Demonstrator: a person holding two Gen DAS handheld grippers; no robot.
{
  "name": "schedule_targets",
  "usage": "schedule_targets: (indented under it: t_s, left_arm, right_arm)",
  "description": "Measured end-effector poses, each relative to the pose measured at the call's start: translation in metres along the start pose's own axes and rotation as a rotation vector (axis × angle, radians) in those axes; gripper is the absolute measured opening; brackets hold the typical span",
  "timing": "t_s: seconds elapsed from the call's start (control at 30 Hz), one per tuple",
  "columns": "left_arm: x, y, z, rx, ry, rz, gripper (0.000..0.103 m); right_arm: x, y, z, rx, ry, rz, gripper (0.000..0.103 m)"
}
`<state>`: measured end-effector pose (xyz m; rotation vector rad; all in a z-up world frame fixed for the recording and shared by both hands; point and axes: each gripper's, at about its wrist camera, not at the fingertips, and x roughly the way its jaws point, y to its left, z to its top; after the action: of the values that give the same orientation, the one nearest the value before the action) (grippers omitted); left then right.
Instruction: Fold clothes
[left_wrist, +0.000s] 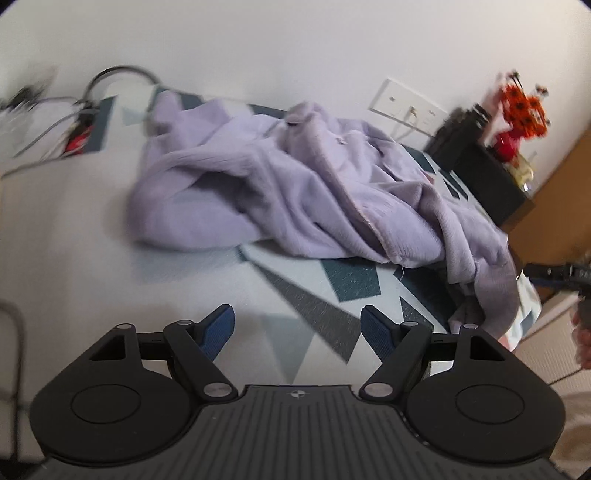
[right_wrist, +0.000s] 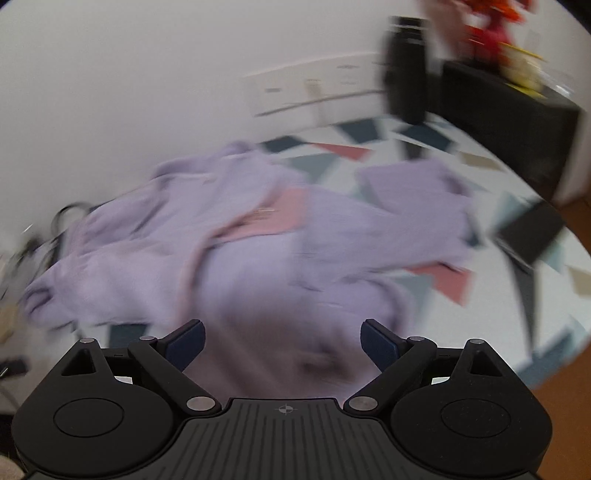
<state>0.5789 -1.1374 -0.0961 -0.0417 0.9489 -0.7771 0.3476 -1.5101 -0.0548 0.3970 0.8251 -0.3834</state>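
Lilac garment (left_wrist: 295, 184) lies crumpled on the patterned worktop (left_wrist: 332, 291).

Left tongs (left_wrist: 297, 325) gape wide, empty, short of the cloth's near edge; right tongs (right_wrist: 282, 339) are also spread wide and empty, hovering just over the garment's near part, one corner draped over the worktop's edge.

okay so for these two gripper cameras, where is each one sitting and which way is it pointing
Left wrist: sits on the left gripper, looking forward over the patterned tablecloth toward the crumpled lavender garment and the white wall; its own open fingers show, plus part of a hand at the right edge.
Right wrist: sits on the right gripper, hovering closer above the same garment, blurred; only its open fingers show.
Shared: the garment, the tablecloth, the wall outlet plate and the orange flowers.
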Motion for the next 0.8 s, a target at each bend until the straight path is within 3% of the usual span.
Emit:
schedule_targets:
  t_s: [0.13,0.3,0.4,0.6,0.67,0.8]
  left_arm:
    - [0.026,-0.012,0.007,0.075,0.006,-0.001,0.077]
    - [0.048,-0.011,0.015,0.063,-0.003,-0.003,0.077]
    - [0.062,-0.012,0.02,0.059,-0.014,0.004,0.077]
    - [0.088,-0.017,0.027,0.085,-0.025,0.045,0.077]
    - [0.094,-0.015,0.03,0.063,-0.027,0.046,0.077]
    - [0.098,-0.008,0.035,-0.001,-0.046,0.046,0.077]
  right_arm:
    - [0.027,0.036,0.001,-0.146,0.026,0.014,0.091]
    - [0.06,0.08,0.001,-0.326,0.058,0.031,0.091]
    - [0.075,0.079,0.003,-0.335,0.079,-0.001,0.088]
    - [0.079,0.06,0.022,-0.29,0.057,0.039,0.058]
    - [0.075,0.055,0.032,-0.272,0.031,0.052,0.035]
    - [0.064,0.044,0.057,-0.235,-0.036,0.06,0.023]
